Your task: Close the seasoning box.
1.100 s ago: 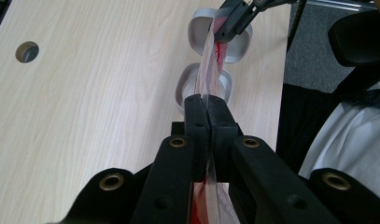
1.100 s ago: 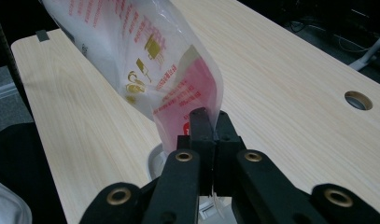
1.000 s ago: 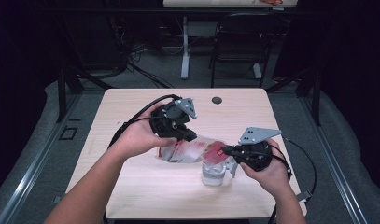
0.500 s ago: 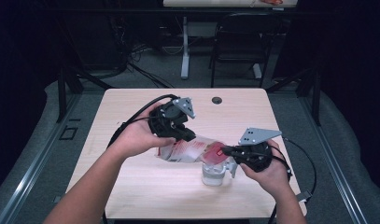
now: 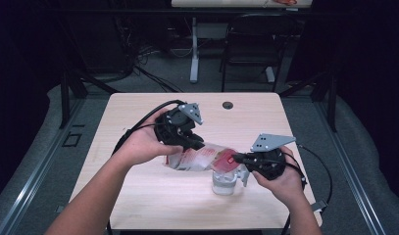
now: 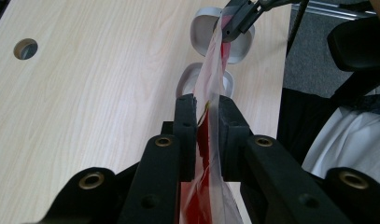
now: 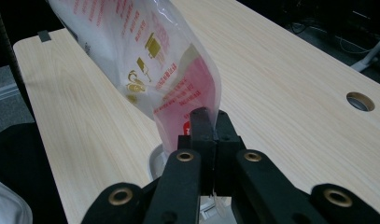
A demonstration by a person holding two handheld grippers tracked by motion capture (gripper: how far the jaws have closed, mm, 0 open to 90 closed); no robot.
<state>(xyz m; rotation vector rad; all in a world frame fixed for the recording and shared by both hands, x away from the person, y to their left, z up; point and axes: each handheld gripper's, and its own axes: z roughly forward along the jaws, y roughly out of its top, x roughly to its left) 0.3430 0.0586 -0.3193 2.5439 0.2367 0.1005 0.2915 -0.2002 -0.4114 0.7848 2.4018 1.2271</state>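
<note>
A clear plastic pouch [image 5: 202, 157] with red print hangs stretched between my two grippers above the table [image 5: 133, 117]. My left gripper [image 5: 199, 145] is shut on its left end; in the left gripper view the jaws pinch the film [image 6: 214, 65] edge-on. My right gripper [image 5: 235, 158] is shut on the pouch's red corner [image 7: 197, 93]. Directly under the pouch stands a clear round container [image 5: 223, 182], seen as a grey-rimmed cup [image 6: 191, 81] in the left gripper view, with a second similar piece [image 6: 201, 28] beyond it. My right gripper [image 6: 234, 23] also grips the pouch's far end there.
A round cable hole [image 5: 228, 105] lies near the table's far edge. Black cables [image 5: 138, 125] trail from the left gripper across the left side of the table. A chair [image 5: 246, 44] and a desk leg stand beyond the table. The container sits near the table's front right edge.
</note>
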